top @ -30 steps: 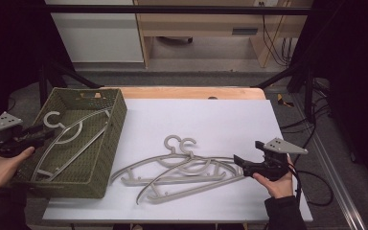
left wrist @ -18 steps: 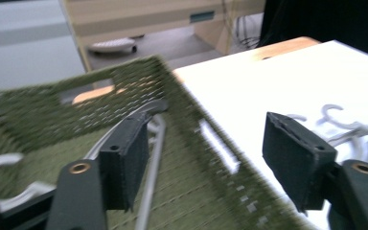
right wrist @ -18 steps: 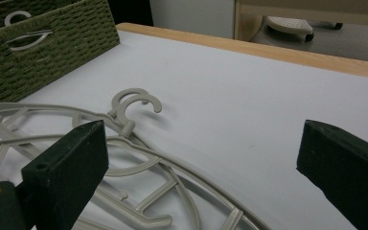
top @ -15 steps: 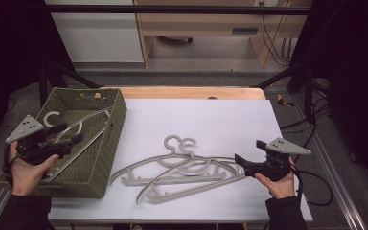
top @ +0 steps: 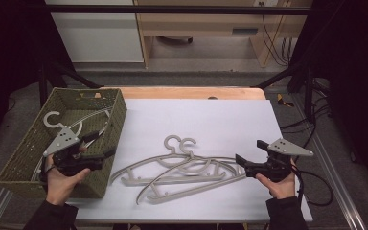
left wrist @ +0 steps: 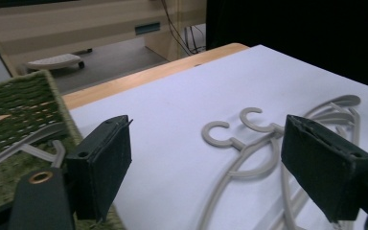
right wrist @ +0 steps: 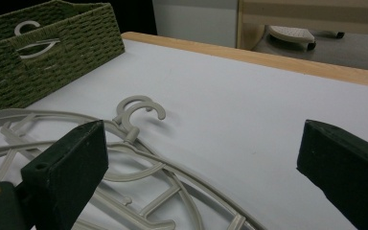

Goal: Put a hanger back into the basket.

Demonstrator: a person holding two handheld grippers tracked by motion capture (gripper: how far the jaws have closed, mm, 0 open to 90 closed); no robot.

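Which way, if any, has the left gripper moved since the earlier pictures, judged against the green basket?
Yes. The left gripper, its jaws just opened and empty, has moved from the green basket's outer left side across to its right wall, toward the hangers on the table.

- I count two hangers [top: 182, 172] lying overlapped on the tabletop [top: 220, 120], their two hooks side by side.
- I see one hanger in the basket [top: 52, 120] for sure; the bars beside it could belong to a second, and I cannot tell.
- One green woven basket [top: 17, 163] at the left edge.
- Two grippers: the left gripper [top: 106, 154] over the basket's near corner, the right gripper [top: 242, 163] at the hangers' end.
- Two hands, one on each.
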